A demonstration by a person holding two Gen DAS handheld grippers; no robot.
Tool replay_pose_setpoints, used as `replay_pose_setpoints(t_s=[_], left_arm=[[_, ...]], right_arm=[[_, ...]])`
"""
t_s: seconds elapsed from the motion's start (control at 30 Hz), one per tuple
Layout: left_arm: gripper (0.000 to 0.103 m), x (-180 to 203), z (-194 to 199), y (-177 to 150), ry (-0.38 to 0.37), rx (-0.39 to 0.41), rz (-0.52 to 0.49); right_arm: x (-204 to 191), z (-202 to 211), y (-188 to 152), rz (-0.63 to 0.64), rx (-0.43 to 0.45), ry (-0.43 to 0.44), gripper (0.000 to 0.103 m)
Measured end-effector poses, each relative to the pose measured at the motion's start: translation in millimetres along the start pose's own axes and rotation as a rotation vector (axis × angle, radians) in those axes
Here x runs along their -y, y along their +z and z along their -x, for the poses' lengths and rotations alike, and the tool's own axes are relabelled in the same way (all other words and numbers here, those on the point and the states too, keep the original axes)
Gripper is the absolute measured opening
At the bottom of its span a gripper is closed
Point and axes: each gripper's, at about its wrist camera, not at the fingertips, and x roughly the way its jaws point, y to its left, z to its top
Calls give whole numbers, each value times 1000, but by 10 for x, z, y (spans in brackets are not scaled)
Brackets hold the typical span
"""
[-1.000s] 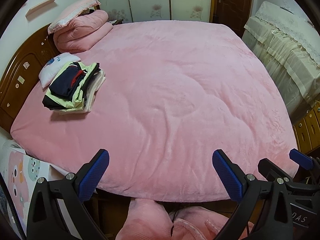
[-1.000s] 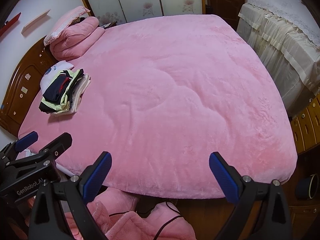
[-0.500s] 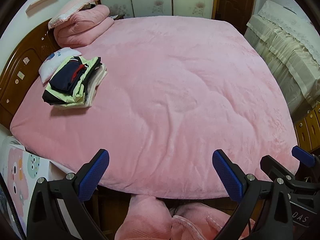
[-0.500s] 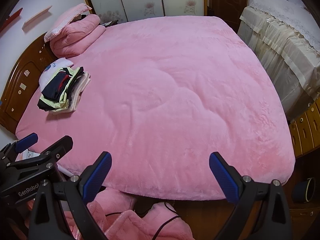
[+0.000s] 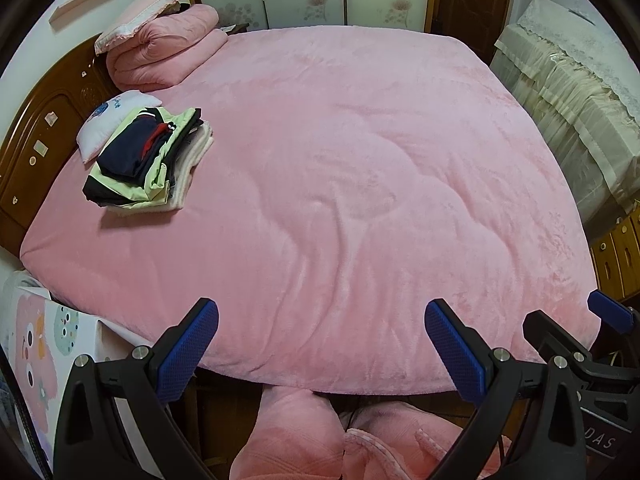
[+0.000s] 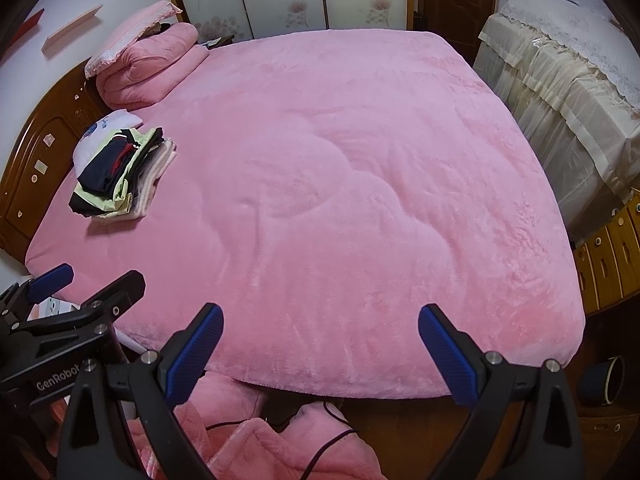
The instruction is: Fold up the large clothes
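Both grippers hang side by side off the near edge of the bed (image 5: 360, 184), above the floor, pointing across the pink coverlet.

Left gripper (image 5: 320, 344): jaws wide, nothing between them. Right gripper (image 6: 320, 344): same, jaws wide and empty. In the left wrist view the right gripper shows at the right edge; in the right wrist view the left one shows at the lower left. They are near each other but apart.

Stack of folded clothes (image 5: 148, 160) sits at the head end of the bed, left side, leaning partly on a small white pillow (image 5: 116, 116). Dark navy piece on top, pale green and cream layers under it. Likely parked there to keep the middle of the bed free as a folding surface.

Rolled pink quilt (image 5: 164, 52) with a pillow on top is pushed into the far left corner by the headboard (image 5: 36, 148), out of the way.

Below the grippers, on the floor against the bed's edge, lies a heap of pink fleece garments (image 6: 256, 440), unfolded, with a dark cable running over it. Probably the next large piece to fold.

Judgement: a between-items moment. The open jaws suit a reach down for the heap; the cable could snag on lifting.
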Motion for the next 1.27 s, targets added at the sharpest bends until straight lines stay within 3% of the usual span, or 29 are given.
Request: replay_pose_setpoints(t_s=[1.27], left_arm=[[102,75,-17,66,33,-20,-33]], right_arm=[[104,-59,91,7,-21,-14,98]])
